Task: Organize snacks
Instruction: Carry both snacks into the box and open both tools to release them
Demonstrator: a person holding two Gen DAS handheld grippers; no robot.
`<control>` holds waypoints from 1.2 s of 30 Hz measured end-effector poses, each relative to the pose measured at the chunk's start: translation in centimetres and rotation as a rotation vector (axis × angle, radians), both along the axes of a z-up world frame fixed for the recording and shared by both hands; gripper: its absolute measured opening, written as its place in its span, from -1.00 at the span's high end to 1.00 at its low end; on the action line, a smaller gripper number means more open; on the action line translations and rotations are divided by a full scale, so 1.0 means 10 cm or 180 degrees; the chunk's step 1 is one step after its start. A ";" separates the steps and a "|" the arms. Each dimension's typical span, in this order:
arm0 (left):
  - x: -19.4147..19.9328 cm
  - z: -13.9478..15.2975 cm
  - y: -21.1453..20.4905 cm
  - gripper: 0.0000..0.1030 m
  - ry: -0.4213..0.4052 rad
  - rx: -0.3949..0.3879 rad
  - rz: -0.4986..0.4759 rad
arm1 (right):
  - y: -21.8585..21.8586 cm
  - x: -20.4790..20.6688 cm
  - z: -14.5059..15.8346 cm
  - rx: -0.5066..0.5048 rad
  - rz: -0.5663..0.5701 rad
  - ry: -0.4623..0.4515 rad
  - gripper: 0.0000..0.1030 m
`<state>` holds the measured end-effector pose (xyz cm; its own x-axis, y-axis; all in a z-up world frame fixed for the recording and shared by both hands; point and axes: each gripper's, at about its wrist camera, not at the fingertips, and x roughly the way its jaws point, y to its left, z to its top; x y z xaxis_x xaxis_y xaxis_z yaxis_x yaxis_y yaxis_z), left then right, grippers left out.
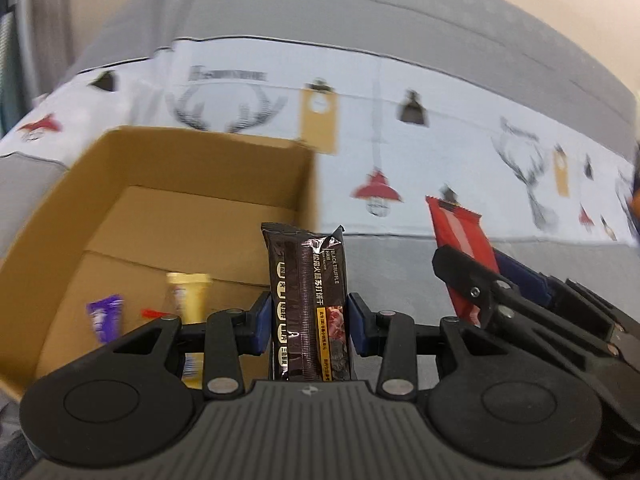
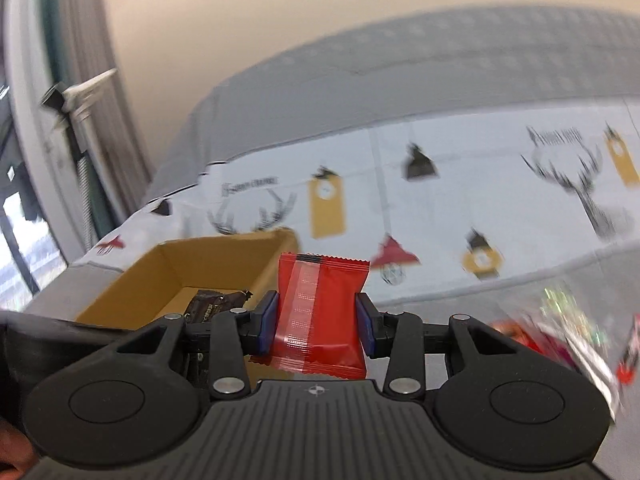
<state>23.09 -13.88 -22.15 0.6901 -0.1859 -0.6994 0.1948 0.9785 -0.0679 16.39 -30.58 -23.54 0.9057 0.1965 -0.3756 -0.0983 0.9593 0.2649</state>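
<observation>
Left gripper [image 1: 308,320] clamps dark cracker pack [image 1: 307,300], right gripper [image 2: 318,322] clamps red packet [image 2: 320,312]; carry both fully over cardboard box [image 1: 60,216] before releasing, probably one at a time.

Red packet [image 2: 320,312], dark brown packet [image 1: 308,304]

Grey sofa [image 1: 360,12] under a printed cloth [image 1: 400,128]

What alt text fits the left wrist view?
The left claw grips a dark black-truffle cracker packet upright beside an open cardboard box holding a few snacks. At right, the right claw holds a red packet.
</observation>
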 end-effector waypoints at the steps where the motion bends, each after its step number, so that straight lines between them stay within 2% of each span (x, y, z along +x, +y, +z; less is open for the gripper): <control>1: 0.00 0.02 0.07 0.17 -0.0045 0.0026 0.0023 | 0.07 0.02 0.02 0.0014 0.0066 -0.0049 0.18; 5: 0.02 0.06 0.35 0.17 -0.0153 0.0251 0.0118 | 0.29 0.13 0.09 0.0099 0.0311 -0.0128 0.18; 7: 0.06 0.02 0.49 0.17 -0.0095 0.0375 0.0198 | 0.43 0.19 0.07 0.0051 0.0426 -0.0129 0.18; 11: 0.16 -0.10 0.80 0.17 -0.0001 0.0479 0.0371 | 0.76 0.33 -0.02 -0.0254 0.0597 -0.0104 0.18; 18: 0.33 -0.33 1.30 0.17 0.0142 0.0412 0.0545 | 1.26 0.56 -0.19 -0.0270 0.0927 -0.0045 0.18; 23: 0.46 -0.60 1.56 0.17 0.0381 0.0332 0.0667 | 1.58 0.63 -0.21 -0.0610 0.1070 0.0013 0.17; 26: 0.52 -0.75 1.63 0.17 0.0499 0.0332 0.0691 | 1.63 0.66 -0.21 -0.0712 0.1141 0.0173 0.17; 27: 0.53 -0.78 1.63 0.17 0.0425 0.0319 0.0718 | 1.64 0.69 -0.21 -0.0738 0.1212 0.0287 0.17; 31: 0.50 -0.81 1.63 0.17 0.0414 0.0357 0.0649 | 1.70 0.80 -0.25 -0.0790 0.1364 0.0647 0.16; 33: 0.49 -0.81 1.64 0.16 0.0437 0.0338 0.0647 | 1.72 0.80 -0.26 -0.0824 0.1378 0.0714 0.15; 36: 0.47 -0.80 1.66 0.12 0.0473 0.0256 0.0689 | 1.77 0.81 -0.26 -0.0858 0.1580 0.0813 0.09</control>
<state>27.80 2.75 -30.10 0.5965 0.0150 -0.8025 -0.0258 0.9997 -0.0005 24.45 -12.85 -26.17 0.6055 0.4395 -0.6635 -0.5155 0.8517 0.0938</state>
